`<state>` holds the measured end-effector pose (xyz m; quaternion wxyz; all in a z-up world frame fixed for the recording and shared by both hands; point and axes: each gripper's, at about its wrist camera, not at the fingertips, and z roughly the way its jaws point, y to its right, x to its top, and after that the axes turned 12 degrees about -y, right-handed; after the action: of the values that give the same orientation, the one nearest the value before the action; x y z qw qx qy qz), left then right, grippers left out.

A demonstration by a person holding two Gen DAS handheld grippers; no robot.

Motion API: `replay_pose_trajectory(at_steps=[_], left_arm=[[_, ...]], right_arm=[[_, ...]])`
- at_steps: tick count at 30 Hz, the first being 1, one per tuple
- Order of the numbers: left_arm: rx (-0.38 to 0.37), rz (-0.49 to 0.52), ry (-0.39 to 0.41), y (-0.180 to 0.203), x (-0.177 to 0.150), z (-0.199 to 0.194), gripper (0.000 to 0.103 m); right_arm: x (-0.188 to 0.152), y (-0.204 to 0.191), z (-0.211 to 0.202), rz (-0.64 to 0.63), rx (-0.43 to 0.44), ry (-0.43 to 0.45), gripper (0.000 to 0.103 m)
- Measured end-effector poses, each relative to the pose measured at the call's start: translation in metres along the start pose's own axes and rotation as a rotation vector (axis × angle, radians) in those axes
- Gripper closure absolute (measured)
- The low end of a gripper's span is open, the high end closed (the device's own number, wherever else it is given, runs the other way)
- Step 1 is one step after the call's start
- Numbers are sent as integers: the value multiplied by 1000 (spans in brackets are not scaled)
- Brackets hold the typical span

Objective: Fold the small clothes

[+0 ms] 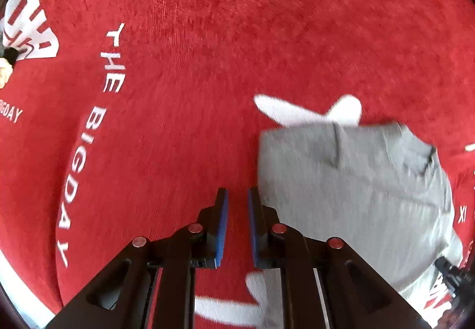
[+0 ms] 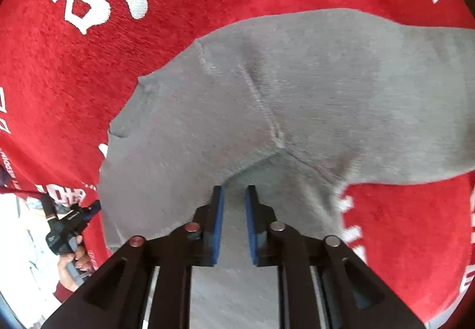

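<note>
The left tongs (image 1: 237, 222) are seen nearly clenched, empty, over the red cloth (image 1: 207, 32). Just to their right the grey garment (image 1: 350, 186) is laid flat, its long axis seemingly running away from the camera. The right tongs (image 2: 234, 222) are held slightly parted above it, nothing visibly pinched.

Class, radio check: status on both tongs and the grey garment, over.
Left tongs nearly shut, empty, over red cloth. Right tongs narrow, empty, above grey garment. Nothing in the way.
</note>
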<state>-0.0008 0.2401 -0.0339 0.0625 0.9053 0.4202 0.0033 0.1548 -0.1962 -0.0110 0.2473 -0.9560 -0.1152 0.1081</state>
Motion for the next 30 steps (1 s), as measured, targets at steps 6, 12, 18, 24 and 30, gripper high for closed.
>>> replay_pose_trajectory(at_steps=[6, 12, 18, 24, 30], left_arm=[[-5, 63, -22, 27, -34, -8, 32], [13, 160, -34, 73, -64, -16, 13], [46, 288, -39, 127, -95, -17, 13], [4, 372, -94, 165, -117, -7, 13], [-7, 444, -79, 207, -141, -13, 13]], right_arm=[[-17, 13, -18, 17, 0, 3, 60], [-35, 24, -23, 45, 37, 3, 58], [-49, 46, -33, 84, 58, 11, 58], [-58, 90, -58, 157, 51, 60, 57], [-60, 158, -93, 301, 65, 171, 52]])
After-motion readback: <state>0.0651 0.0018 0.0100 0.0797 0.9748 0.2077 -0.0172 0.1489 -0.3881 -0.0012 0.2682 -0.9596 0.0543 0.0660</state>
